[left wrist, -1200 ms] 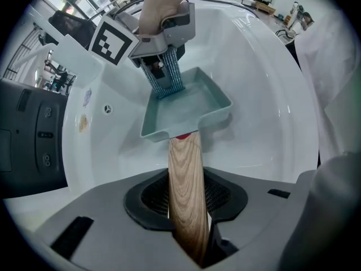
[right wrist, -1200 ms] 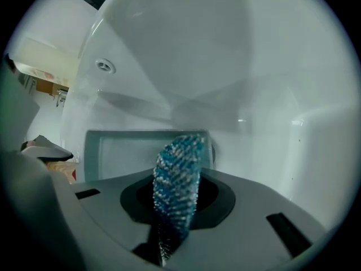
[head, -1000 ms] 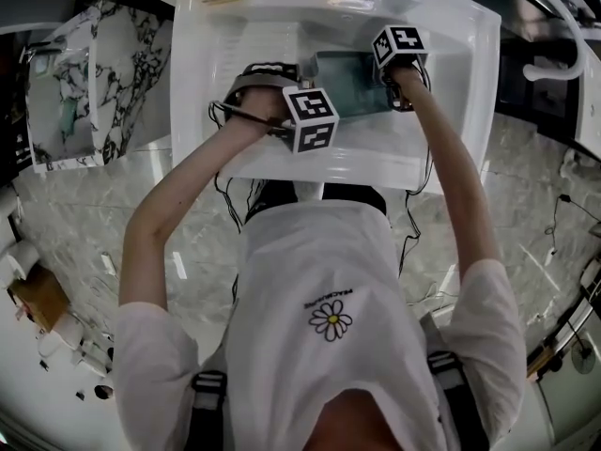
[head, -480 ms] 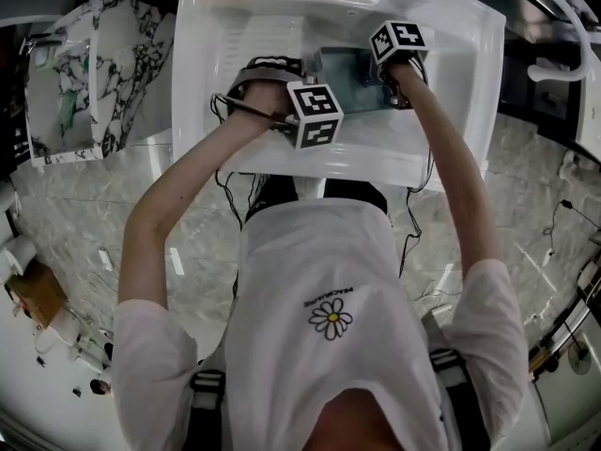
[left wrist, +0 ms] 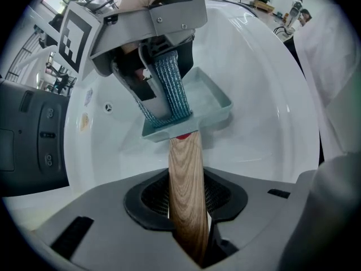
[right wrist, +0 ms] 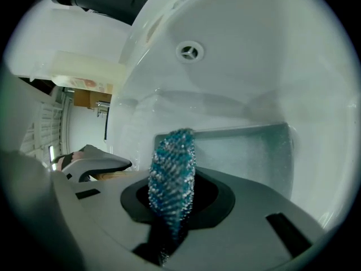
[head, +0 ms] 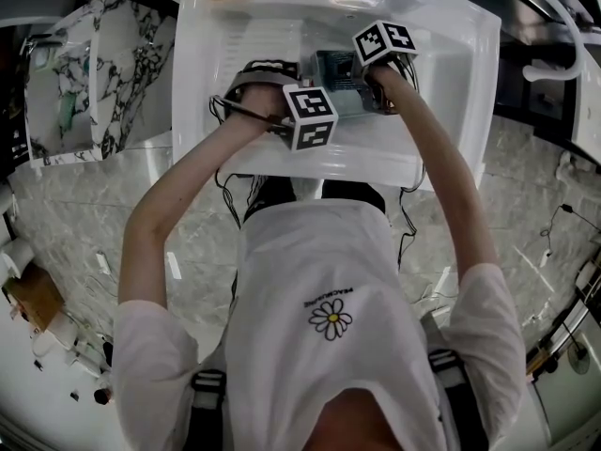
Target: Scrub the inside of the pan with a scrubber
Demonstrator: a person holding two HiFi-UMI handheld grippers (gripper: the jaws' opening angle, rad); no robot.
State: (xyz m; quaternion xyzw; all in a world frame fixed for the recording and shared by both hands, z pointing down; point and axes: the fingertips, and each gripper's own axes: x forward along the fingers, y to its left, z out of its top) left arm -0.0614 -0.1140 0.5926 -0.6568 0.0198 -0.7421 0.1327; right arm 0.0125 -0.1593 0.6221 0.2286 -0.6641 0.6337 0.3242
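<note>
left gripper (left wrist: pixel 188 216) is clamping wooden handle (left wrist: pixel 185 171), steadying pan (left wrist: pixel 213 101) in sink (left wrist: pixel 271 66) | right gripper (right wrist: pixel 169 230) is pinching blue scrubber (right wrist: pixel 172 174) at pan's handle-side edge

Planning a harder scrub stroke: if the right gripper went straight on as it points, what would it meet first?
The pan: its inside, met by the scrubber that the right gripper clamps. The tip looks on or nearly on it; depth is unclear.

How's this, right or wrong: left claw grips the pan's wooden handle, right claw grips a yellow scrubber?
Wrong colour: the right gripper view shows the right claw gripping a blue scrubber, not yellow. The left claw does grip the wooden handle of the pan.
</note>
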